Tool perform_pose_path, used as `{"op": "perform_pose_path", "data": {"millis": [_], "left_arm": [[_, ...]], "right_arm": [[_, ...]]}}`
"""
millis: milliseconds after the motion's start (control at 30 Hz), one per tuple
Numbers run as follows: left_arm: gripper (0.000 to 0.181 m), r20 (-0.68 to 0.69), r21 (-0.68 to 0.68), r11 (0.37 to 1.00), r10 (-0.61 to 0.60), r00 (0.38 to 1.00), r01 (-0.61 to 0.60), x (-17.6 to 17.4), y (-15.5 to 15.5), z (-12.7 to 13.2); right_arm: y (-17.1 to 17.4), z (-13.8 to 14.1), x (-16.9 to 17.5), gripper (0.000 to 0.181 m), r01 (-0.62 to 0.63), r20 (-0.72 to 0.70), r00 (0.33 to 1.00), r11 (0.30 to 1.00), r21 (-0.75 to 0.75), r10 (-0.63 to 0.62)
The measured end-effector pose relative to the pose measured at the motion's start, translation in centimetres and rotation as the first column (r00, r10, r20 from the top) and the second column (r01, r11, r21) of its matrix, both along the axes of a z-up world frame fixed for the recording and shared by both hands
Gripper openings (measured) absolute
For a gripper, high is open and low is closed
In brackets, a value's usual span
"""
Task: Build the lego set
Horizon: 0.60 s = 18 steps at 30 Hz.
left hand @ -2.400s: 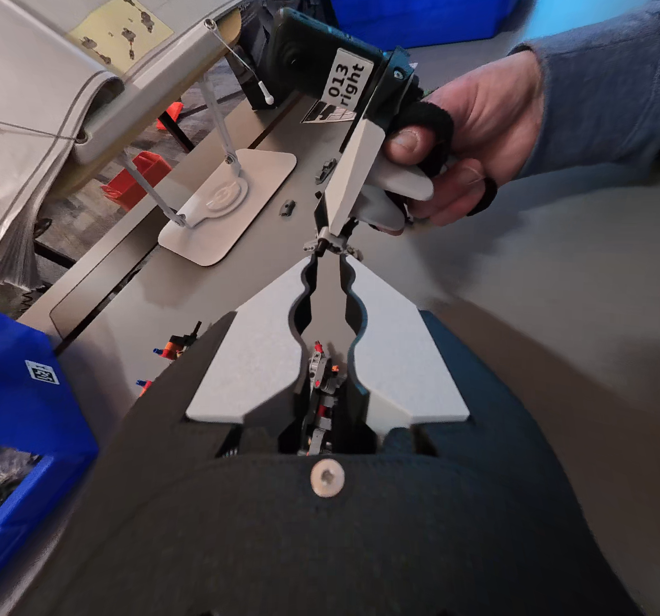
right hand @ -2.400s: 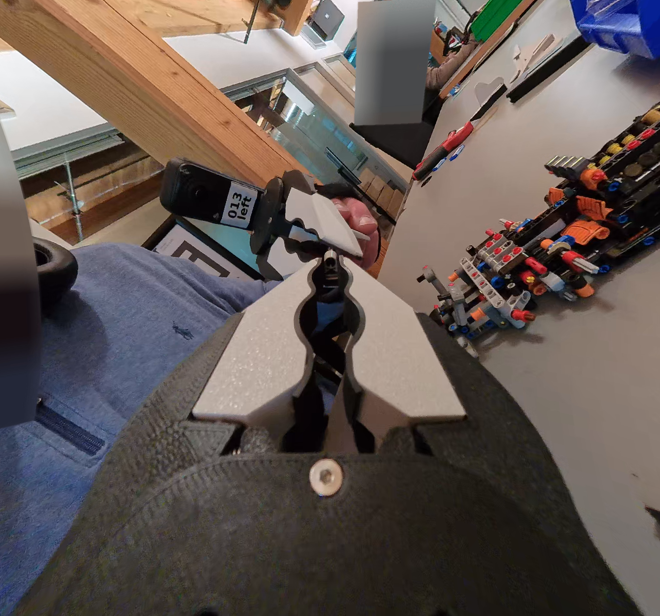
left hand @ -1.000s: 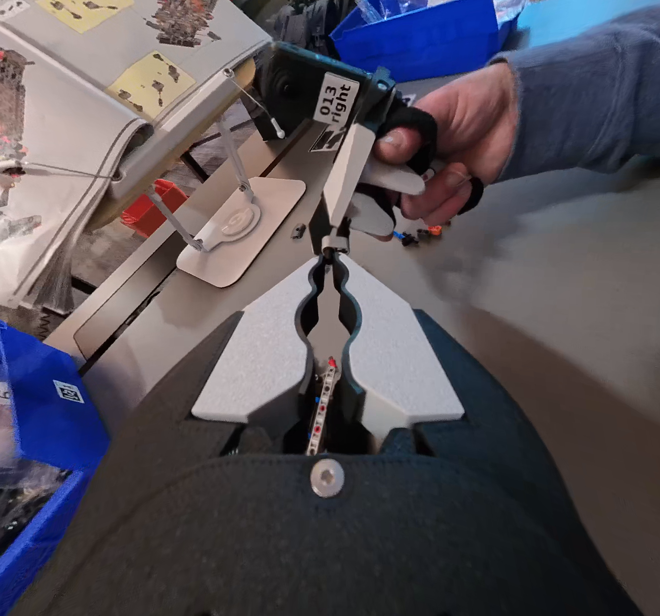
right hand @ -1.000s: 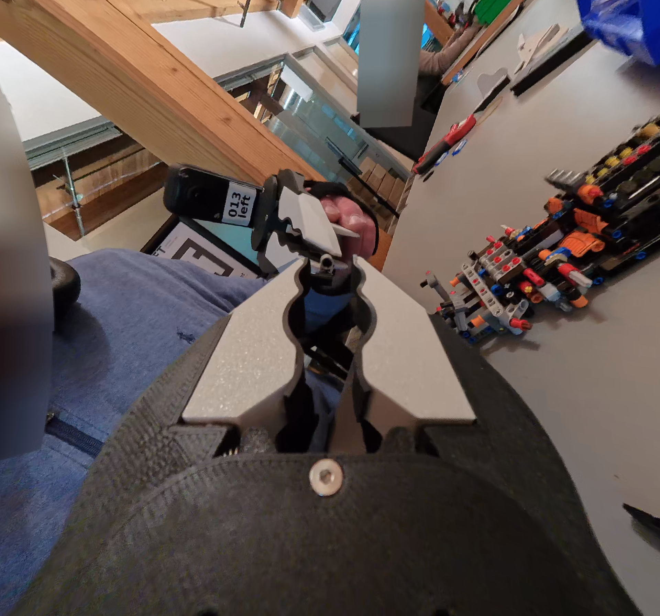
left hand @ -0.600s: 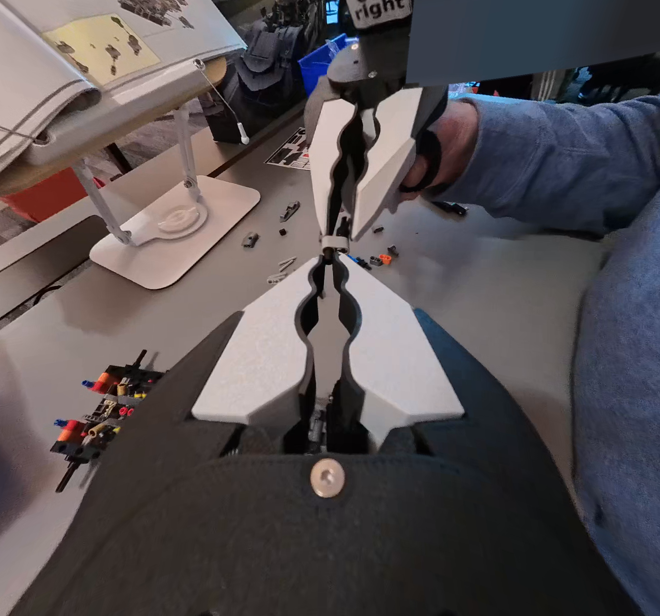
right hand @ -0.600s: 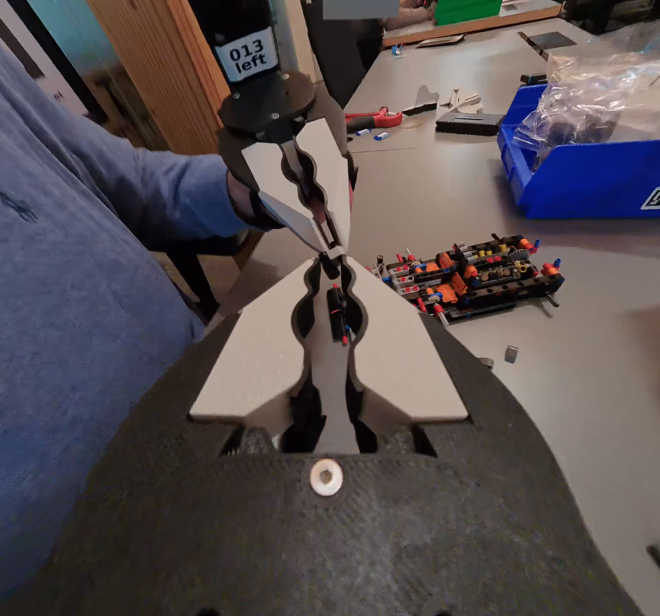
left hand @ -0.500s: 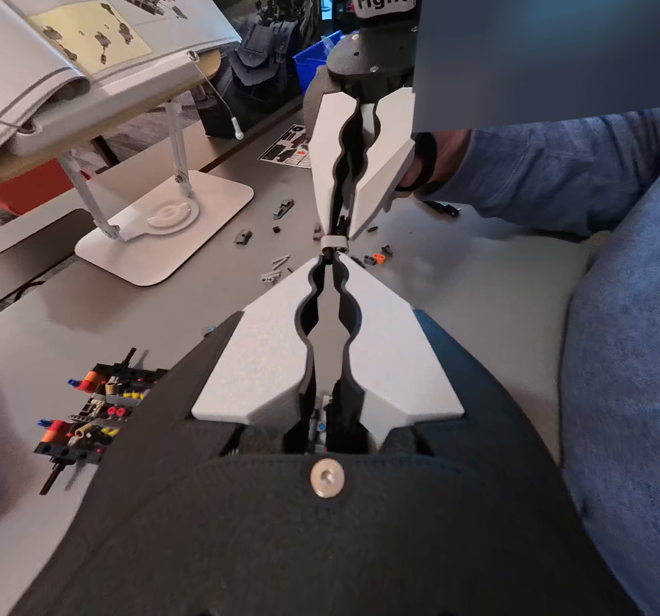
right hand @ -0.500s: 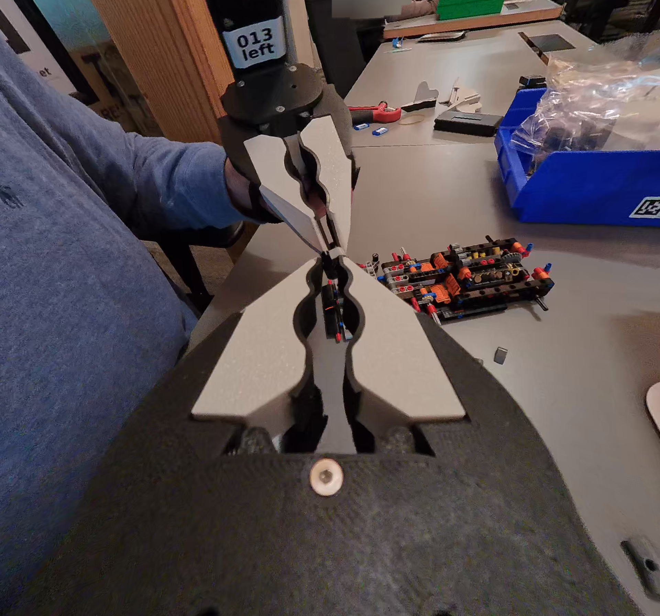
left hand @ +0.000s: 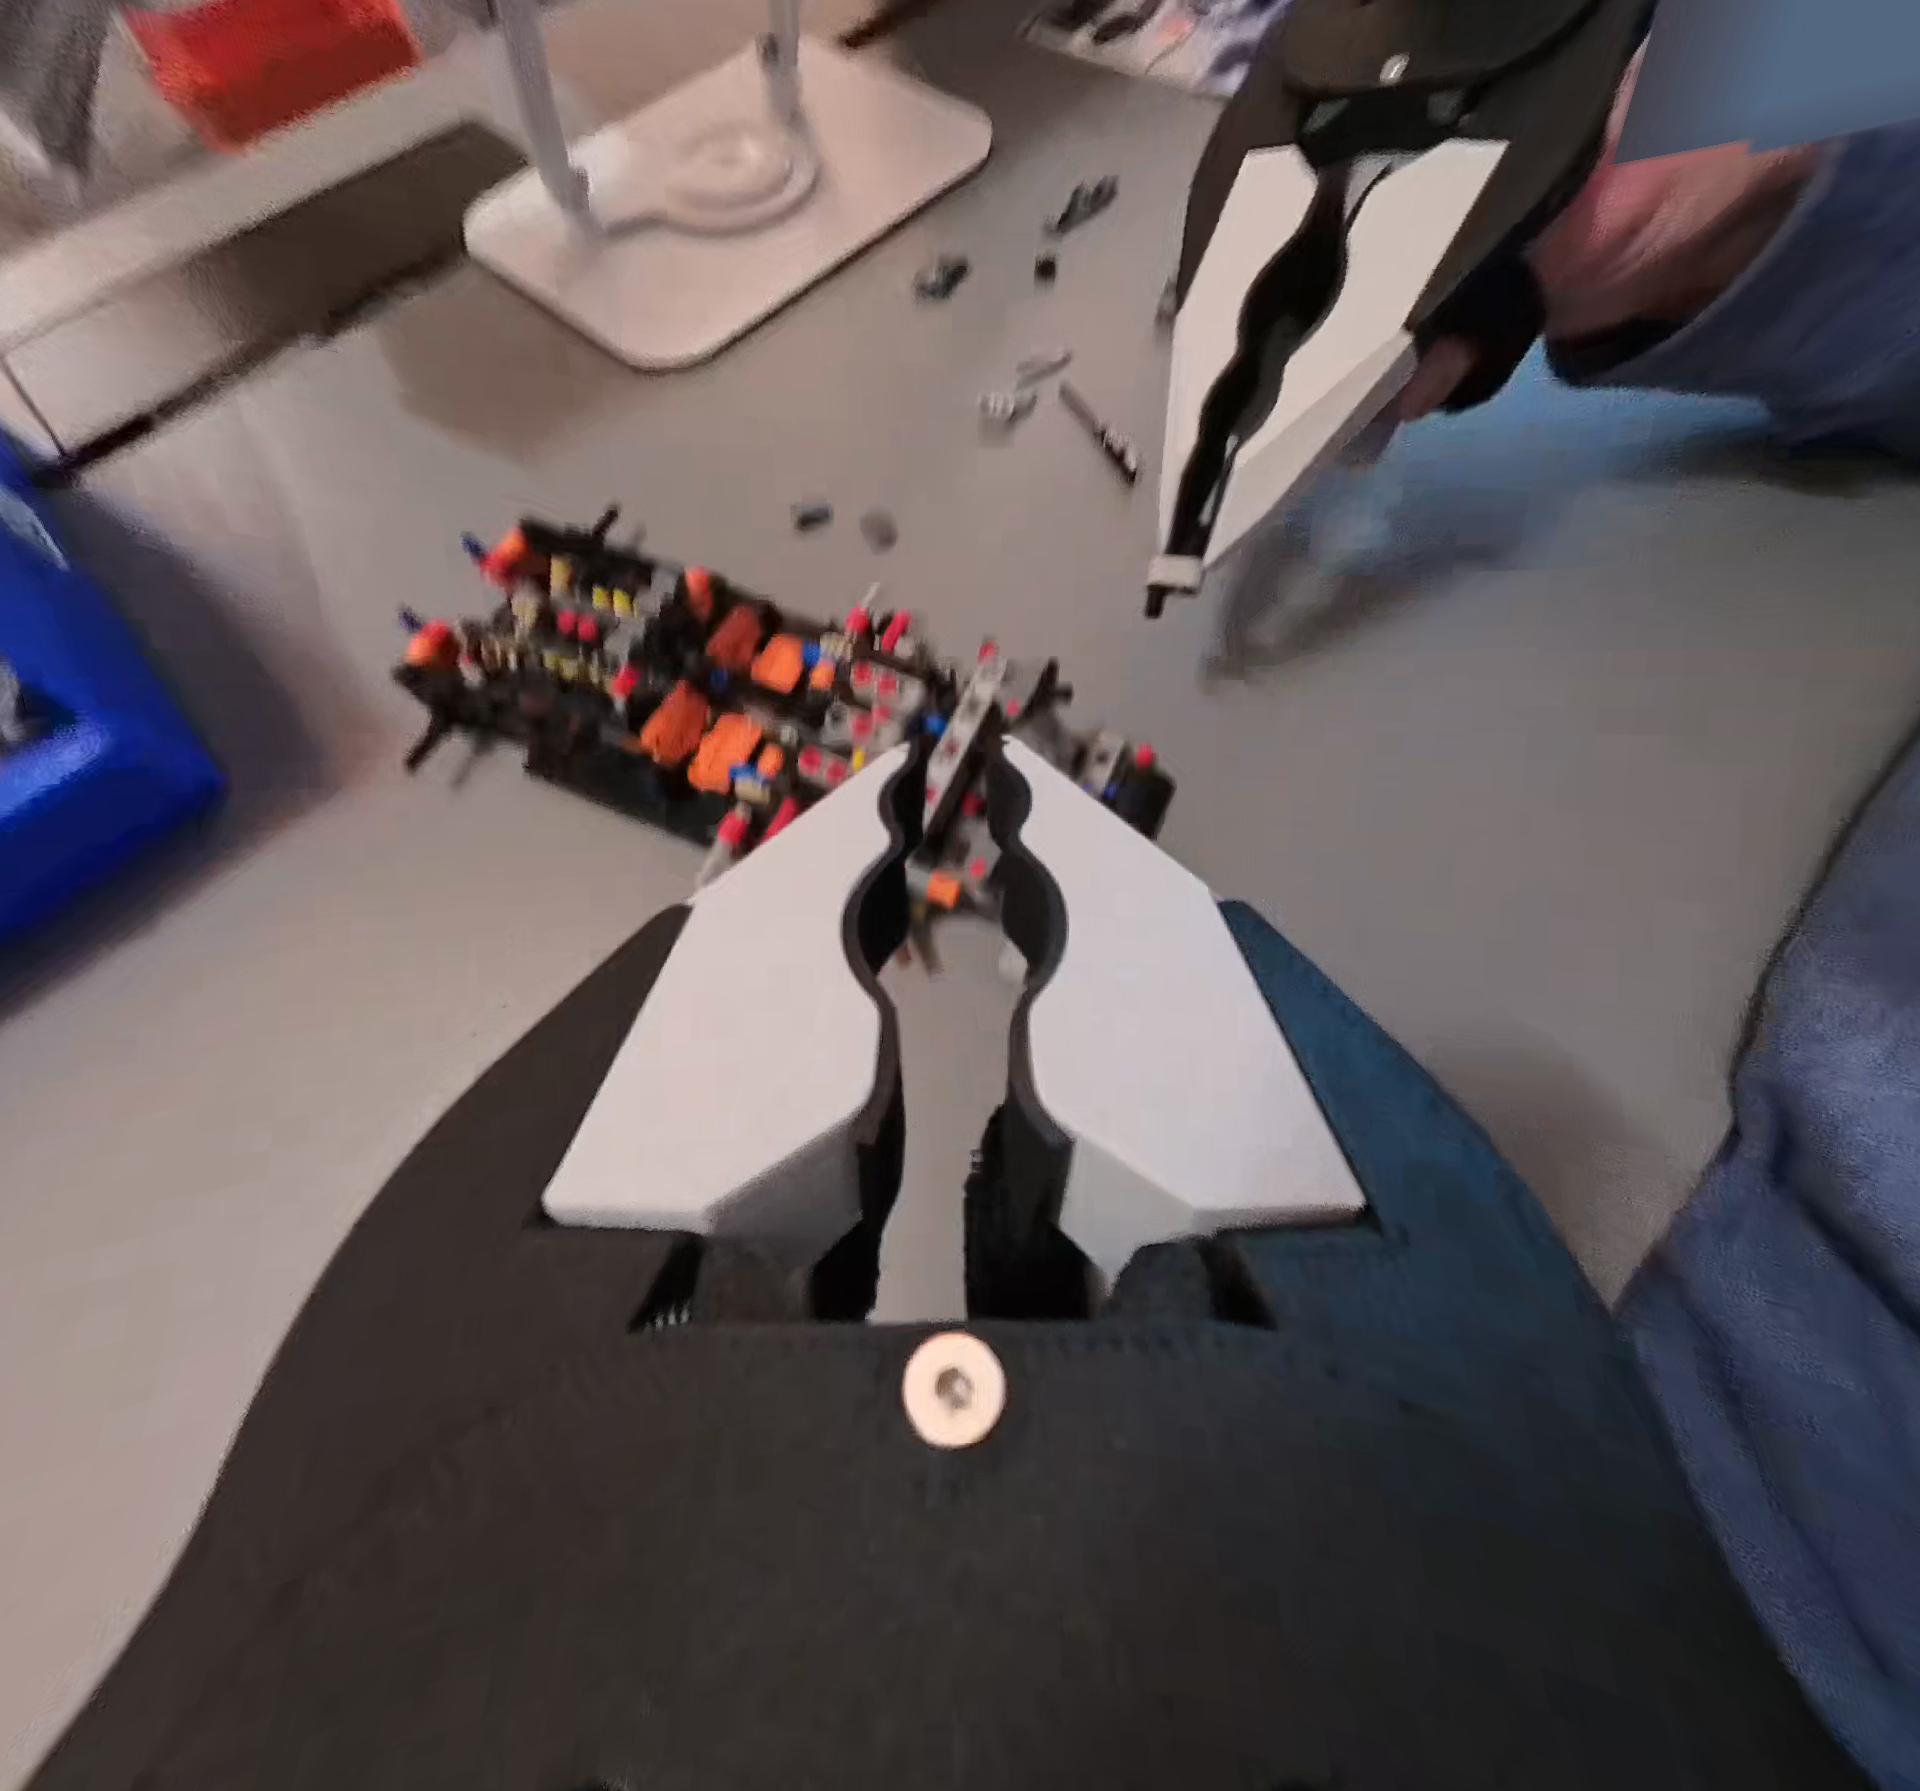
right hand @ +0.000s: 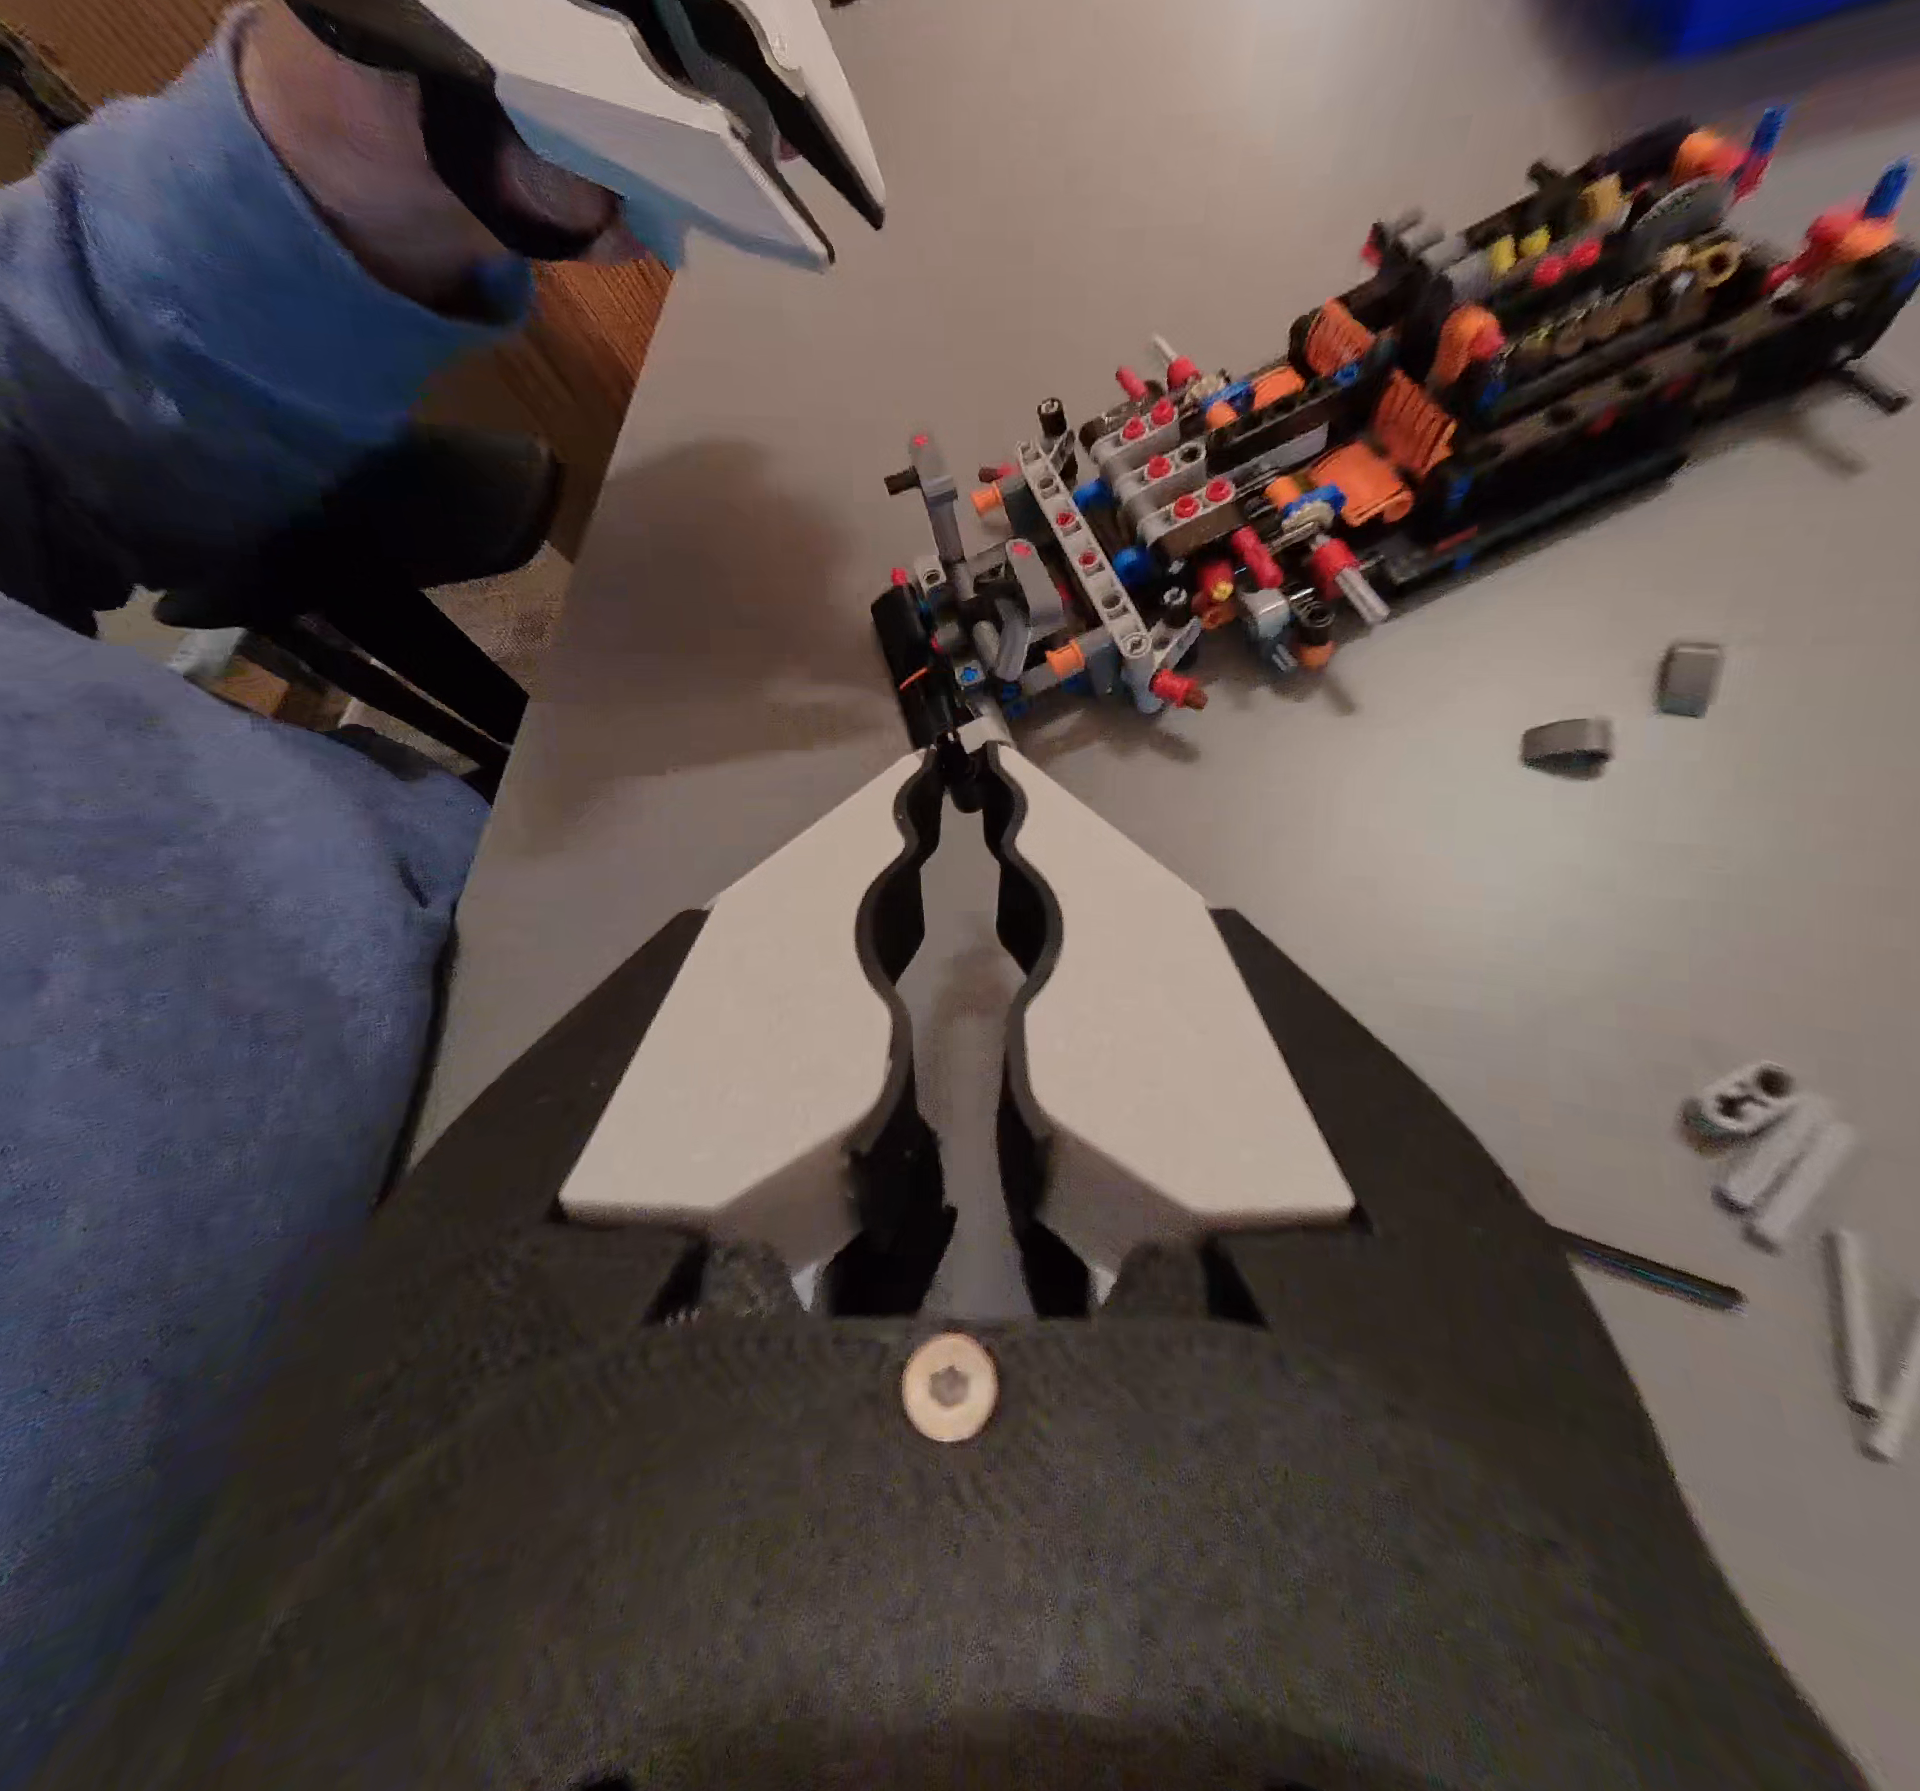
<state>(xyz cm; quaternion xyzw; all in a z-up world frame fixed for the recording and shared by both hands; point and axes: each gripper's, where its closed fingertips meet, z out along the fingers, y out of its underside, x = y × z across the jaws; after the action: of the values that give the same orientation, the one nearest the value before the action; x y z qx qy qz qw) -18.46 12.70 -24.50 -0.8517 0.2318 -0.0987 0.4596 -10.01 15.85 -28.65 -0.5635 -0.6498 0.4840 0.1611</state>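
the grey bench (right hand: 1299, 962) carries everything: a blue bin (left hand: 62, 754) at one end, the white foot of the instruction-book stand (left hand: 727, 214) behind, and in the middle the long lego chassis (right hand: 1403, 453), black beams studded with orange, red, blue and yellow parts, lying flat.

half a second ago the two tools met tip to tip in the air, pressing a small pale grey piece onto a dark pin. now they are apart and both have swung down toward the chassis, blurring the frames.

the right gripper (right hand: 954, 765) has its fingers nearly together, clenched on a small dark piece at the tips, held just short of the near end of the chassis; in the left wrist view the same tool (left hand: 1179, 578) shows the pale grey piece (left hand: 1174, 569) at its very tip with a dark stub below.

the left gripper (left hand: 951, 775) has its fingers parted and grasps nothing; the grey beam seen through the gap belongs to the chassis beyond.

so the mid-air join looks finished, and the joined bit has passed to the right tool. the likely next step is seating it on the chassis's near end, with the freed left tool steadying the model.

loose grey pins and connectors (right hand: 1766, 1149) lie on the bench to the right.
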Motion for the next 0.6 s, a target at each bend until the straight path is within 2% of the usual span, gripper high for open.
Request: {"op": "perform_pose_path", "data": {"millis": [100,267,367,600], "left_arm": [[0.012,0.023,-0.137,0.991,0.009,1.0,-0.006,-1.3,-1.7,-3.1],[0.015,0.053,-0.239,0.97,-0.022,0.998,0.035,-1.9,-2.0,-6.6],[0.014,0.113,-0.249,0.965,-0.049,0.992,0.076,-1.6,-1.9,-7.3],[0.014,0.117,-0.273,0.956,-0.079,0.99,0.109,-1.5,-1.9,-8.7]], "right_arm": [[-0.2,-1.9,-0.9,0.004,0.024,0.058,0.998,0.999,0.029,-0.026],[-0.2,-3.7,-2.2,0.004,0.052,0.096,0.994,0.998,0.047,-0.056],[0.0,-4.4,-2.7,0.004,0.061,0.117,0.991,0.996,0.062,-0.068],[-0.1,-5.1,-3.0,0.005,0.035,0.153,0.987,0.995,0.095,-0.049]]}}
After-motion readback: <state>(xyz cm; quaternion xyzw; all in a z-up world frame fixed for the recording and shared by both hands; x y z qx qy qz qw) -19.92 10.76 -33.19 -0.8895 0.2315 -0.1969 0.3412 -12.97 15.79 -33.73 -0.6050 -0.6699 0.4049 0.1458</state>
